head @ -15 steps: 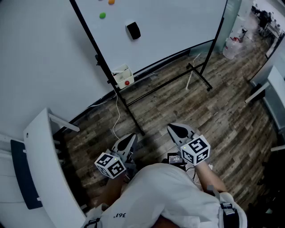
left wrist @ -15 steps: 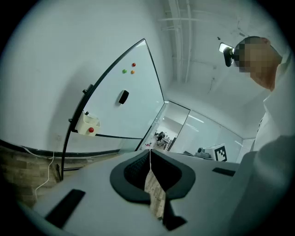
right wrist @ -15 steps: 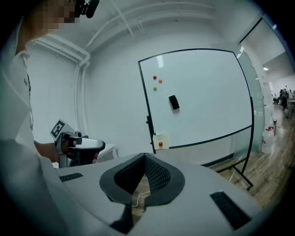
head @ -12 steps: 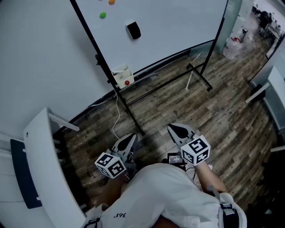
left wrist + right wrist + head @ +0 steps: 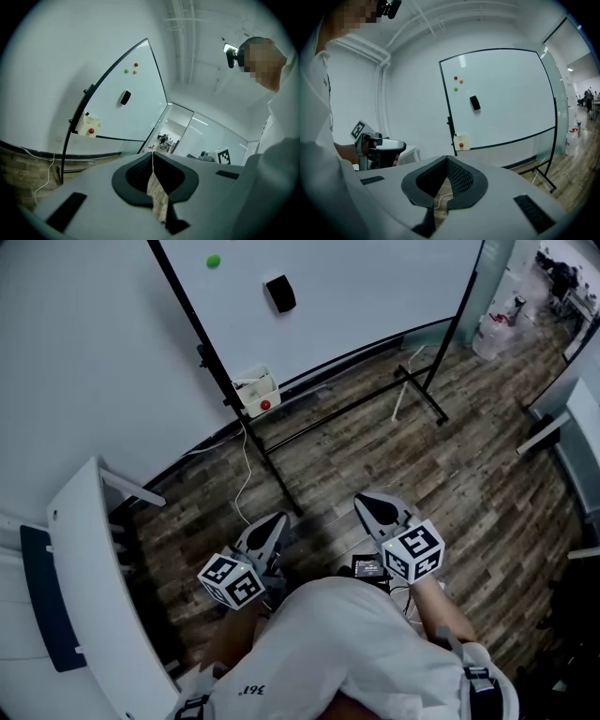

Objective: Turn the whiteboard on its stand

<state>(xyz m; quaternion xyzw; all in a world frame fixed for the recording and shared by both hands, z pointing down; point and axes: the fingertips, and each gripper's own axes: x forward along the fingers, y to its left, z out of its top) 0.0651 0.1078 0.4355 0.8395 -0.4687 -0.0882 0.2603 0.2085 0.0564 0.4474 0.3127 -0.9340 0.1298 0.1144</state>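
The whiteboard stands on its black wheeled stand ahead of me, upright against the pale wall. It carries a black eraser and a green magnet. A white tray with a red item hangs at the lower left corner of the frame. My left gripper and right gripper are held low in front of my body, well short of the board, both shut and holding nothing. The whiteboard appears slanted in the left gripper view, and the whiteboard is face-on in the right gripper view.
A white desk with a dark blue panel stands at the left. A white cable trails over the wood floor below the tray. A large water bottle sits at the back right, and white furniture lines the right edge.
The whiteboard and its stand sit slightly higher in the head view than before. Both grippers have hardly moved and stay shut.
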